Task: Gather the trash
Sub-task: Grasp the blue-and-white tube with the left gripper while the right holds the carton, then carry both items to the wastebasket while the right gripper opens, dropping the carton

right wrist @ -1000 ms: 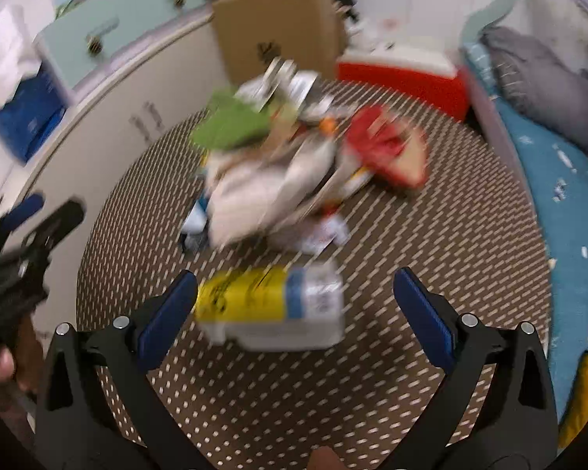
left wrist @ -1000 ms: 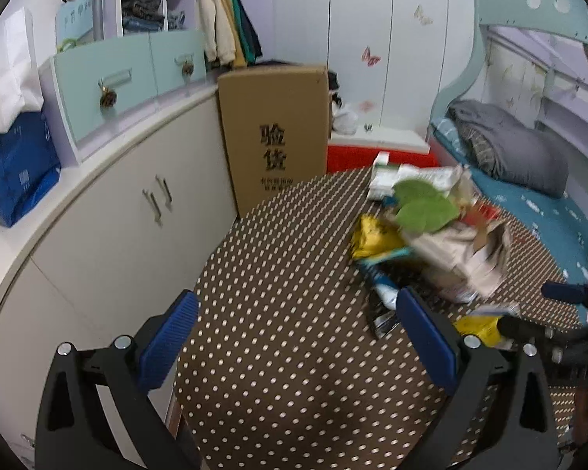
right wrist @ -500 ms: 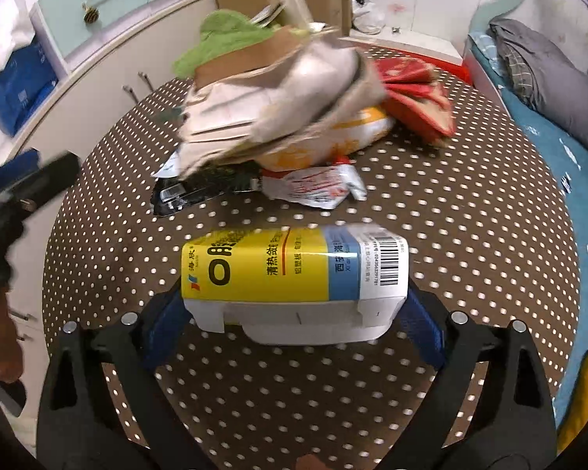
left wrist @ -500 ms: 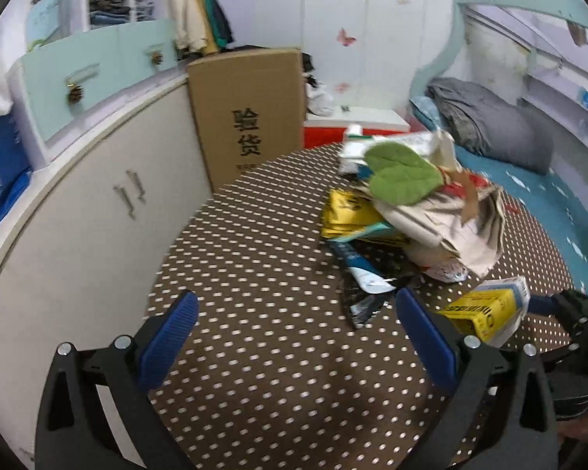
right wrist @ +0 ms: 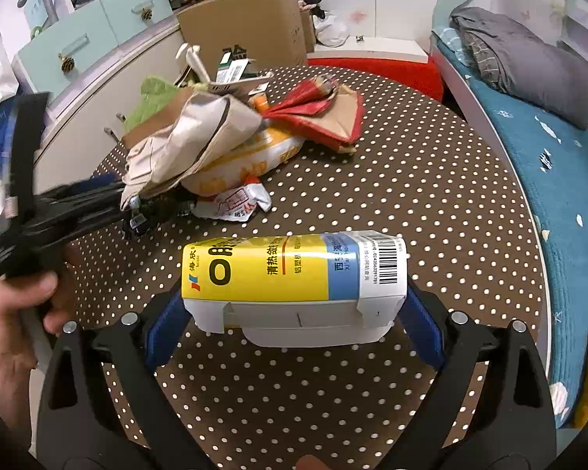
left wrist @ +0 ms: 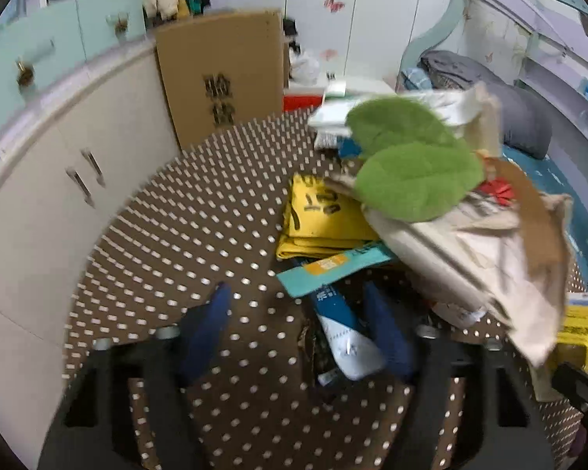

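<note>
A heap of trash lies on the round brown polka-dot table (right wrist: 431, 203): beige crumpled paper (right wrist: 192, 149), a red wrapper (right wrist: 317, 117), a yellow bag (left wrist: 317, 215), green leaves (left wrist: 415, 180), a blue-and-white wrapper (left wrist: 345, 329). My right gripper (right wrist: 294, 305) is shut on a yellow, blue and white carton (right wrist: 294, 270), held above the table. My left gripper (left wrist: 305, 329) is open, its fingers on either side of the blue-and-white wrapper at the heap's near edge. It also shows in the right wrist view (right wrist: 78, 203), blurred.
A cardboard box (left wrist: 223, 74) stands behind the table. White cabinets (left wrist: 58, 180) with teal drawers run along the left. A bed with a teal sheet (right wrist: 548, 149) and grey pillow is on the right. A red box (right wrist: 376, 66) sits behind the table.
My left gripper moved forward to the heap and its jaws narrowed around the blue-and-white wrapper. My right gripper closed on the carton and holds it.
</note>
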